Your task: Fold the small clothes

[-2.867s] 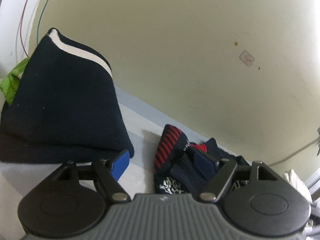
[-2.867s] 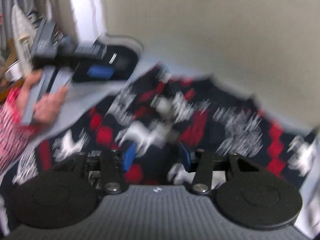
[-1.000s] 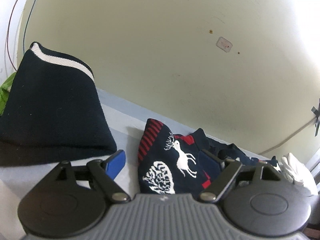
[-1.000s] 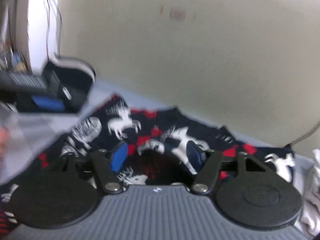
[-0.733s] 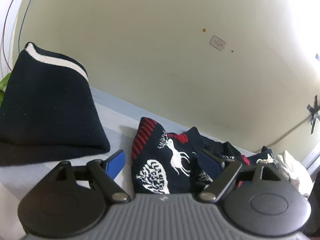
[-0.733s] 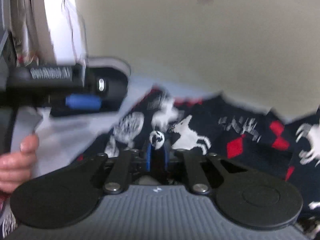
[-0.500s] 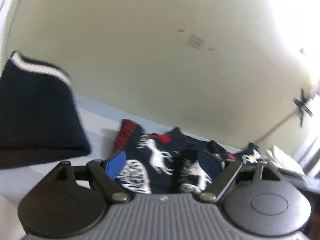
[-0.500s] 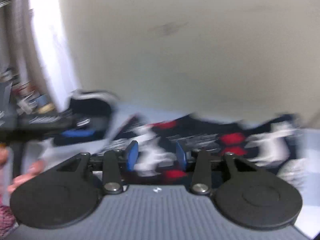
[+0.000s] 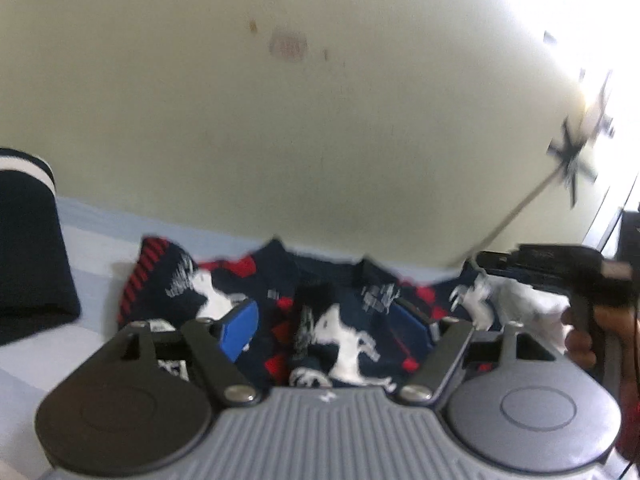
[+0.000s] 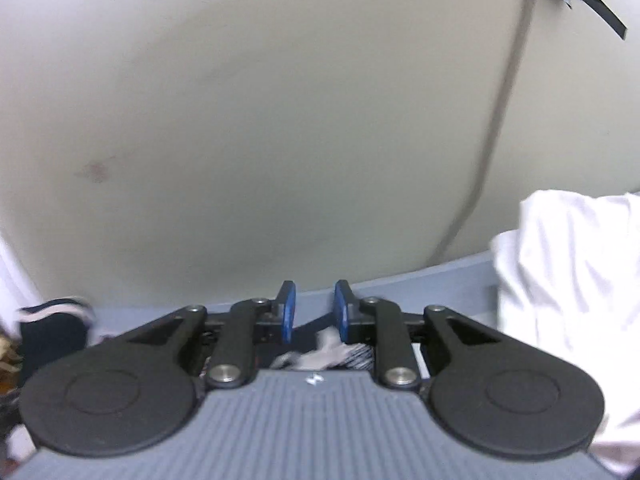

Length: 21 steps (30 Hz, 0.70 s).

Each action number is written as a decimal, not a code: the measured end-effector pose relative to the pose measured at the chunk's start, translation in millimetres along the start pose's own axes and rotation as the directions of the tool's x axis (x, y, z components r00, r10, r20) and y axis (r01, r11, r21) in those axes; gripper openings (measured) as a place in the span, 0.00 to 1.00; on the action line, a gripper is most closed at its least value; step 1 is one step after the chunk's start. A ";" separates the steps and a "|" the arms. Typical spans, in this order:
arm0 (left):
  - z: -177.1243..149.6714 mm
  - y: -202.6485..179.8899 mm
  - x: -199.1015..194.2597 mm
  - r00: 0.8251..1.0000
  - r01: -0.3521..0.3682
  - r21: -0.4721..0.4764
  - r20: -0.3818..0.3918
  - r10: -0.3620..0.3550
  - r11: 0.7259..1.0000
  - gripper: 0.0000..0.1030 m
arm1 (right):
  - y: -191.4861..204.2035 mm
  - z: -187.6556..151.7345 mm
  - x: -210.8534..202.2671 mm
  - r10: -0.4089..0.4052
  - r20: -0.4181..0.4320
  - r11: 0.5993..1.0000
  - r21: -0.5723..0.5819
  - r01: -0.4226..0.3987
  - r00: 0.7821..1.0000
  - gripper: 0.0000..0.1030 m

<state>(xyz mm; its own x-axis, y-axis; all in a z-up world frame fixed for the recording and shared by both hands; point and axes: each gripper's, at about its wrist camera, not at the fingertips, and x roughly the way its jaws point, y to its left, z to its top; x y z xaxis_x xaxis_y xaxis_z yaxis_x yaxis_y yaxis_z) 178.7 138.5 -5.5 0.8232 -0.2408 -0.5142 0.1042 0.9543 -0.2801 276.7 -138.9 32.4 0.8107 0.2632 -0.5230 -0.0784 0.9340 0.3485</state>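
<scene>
A navy sweater (image 9: 344, 320) with red diamonds and white reindeer lies crumpled on the pale blue surface by the wall. My left gripper (image 9: 326, 324) hovers over its middle; the jaws are closing, still wide apart, with a raised fold between the blue pads (image 9: 240, 326) and no contact visible. In the left wrist view my right gripper (image 9: 552, 268) is at the sweater's right end, held by a hand (image 9: 580, 344). In its own view the right gripper (image 10: 315, 312) is closing, with a narrow empty gap between its pads. A bit of sweater (image 10: 320, 350) shows below it.
A folded dark garment with a white stripe (image 9: 28, 248) sits at the left and also shows small in the right wrist view (image 10: 52, 320). White cloth (image 10: 568, 300) is piled at the right. A cable (image 10: 492, 132) runs down the cream wall, held by black tape.
The left view has swung right, so the sweater's middle now sits between the narrower jaws. The right gripper let go of a sweater fold, moved right toward the white cloth, and its jaws narrowed again.
</scene>
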 end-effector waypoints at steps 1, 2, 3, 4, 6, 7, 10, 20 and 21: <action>-3.8 -0.7 9.4 0.999 -0.013 0.011 -0.042 0.014 1.000 0.65 | -1.4 -8.1 24.1 0.005 -0.109 1.000 -0.020 -0.008 0.994 0.25; -8.6 -0.1 20.8 0.994 -0.036 0.024 -0.101 0.038 0.999 0.63 | 1.5 -20.0 37.9 0.037 -0.141 0.996 -0.077 -0.049 0.989 0.24; -12.4 1.0 26.1 0.991 -0.050 0.034 -0.125 0.054 0.998 0.62 | 11.2 -26.6 38.1 0.013 -0.110 0.985 -0.169 -0.032 0.994 0.24; -12.2 0.4 22.6 0.993 -0.045 0.039 -0.111 0.049 0.998 0.64 | 20.9 -25.1 37.8 -0.017 -0.117 0.976 -0.217 -0.009 0.993 0.26; -14.7 1.9 18.5 0.994 -0.028 0.036 -0.104 0.032 0.999 0.67 | 27.7 -15.5 33.2 -0.003 -0.143 0.974 -0.225 -0.030 0.990 0.26; -15.3 2.8 18.6 0.994 -0.030 0.034 -0.108 0.033 0.999 0.67 | 26.0 -10.4 26.7 0.032 -0.131 0.975 -0.212 -0.060 0.991 0.26; -15.9 7.3 15.1 0.995 -0.020 0.012 -0.101 0.021 1.000 0.67 | 15.8 4.4 -3.1 0.066 -0.010 0.985 -0.159 -0.066 0.998 0.26; -15.5 4.2 15.7 0.993 -0.053 0.028 -0.103 0.056 0.998 0.67 | 26.0 -30.7 29.5 -0.004 -0.089 0.950 -0.311 -0.024 0.996 0.27; -15.9 3.6 15.4 0.993 -0.055 0.033 -0.102 0.058 0.998 0.67 | 34.4 -28.0 31.3 -0.037 -0.092 0.937 -0.350 0.002 0.995 0.27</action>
<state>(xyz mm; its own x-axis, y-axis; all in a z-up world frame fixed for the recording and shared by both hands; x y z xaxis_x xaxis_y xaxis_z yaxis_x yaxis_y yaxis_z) 182.9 135.4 -27.3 0.7665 -0.2016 -0.6098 0.0771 0.9715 -0.2243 283.2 -91.7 6.2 0.7559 0.2500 -0.6051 -0.2746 0.9601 0.0535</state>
